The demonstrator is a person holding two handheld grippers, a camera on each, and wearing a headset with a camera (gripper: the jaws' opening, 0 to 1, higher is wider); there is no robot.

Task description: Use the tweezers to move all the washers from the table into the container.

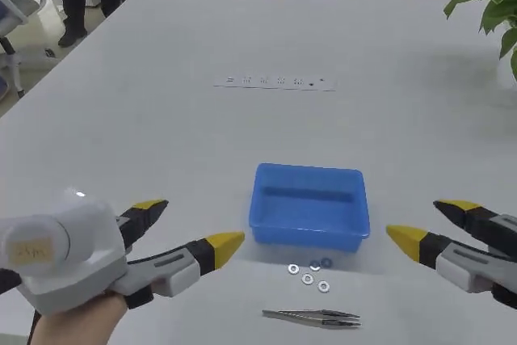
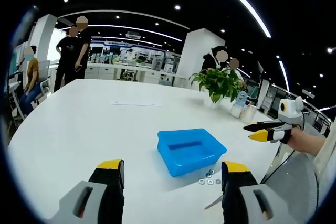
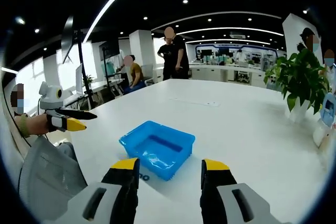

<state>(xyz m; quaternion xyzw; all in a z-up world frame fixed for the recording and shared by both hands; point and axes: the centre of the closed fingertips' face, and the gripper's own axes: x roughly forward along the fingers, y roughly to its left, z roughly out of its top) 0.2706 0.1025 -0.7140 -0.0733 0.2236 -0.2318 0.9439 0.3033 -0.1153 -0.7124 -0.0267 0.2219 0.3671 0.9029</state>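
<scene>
The left gripper (image 1: 198, 222), grasped from below by the left hand (image 1: 77, 321), lies at the lower left of the head view and points forward and inward. Its yellow-tipped jaws are spread wide, with nothing between them. The right gripper (image 1: 418, 220), at the lower right, points inward toward its counterpart, its jaws likewise parted and empty. In the left gripper view the right hand (image 2: 302, 137) carries its gripper level, well apart from the left one.

Tweezers (image 2: 212, 203) seemingly half behind left gripper (image 2: 173, 165)
</scene>
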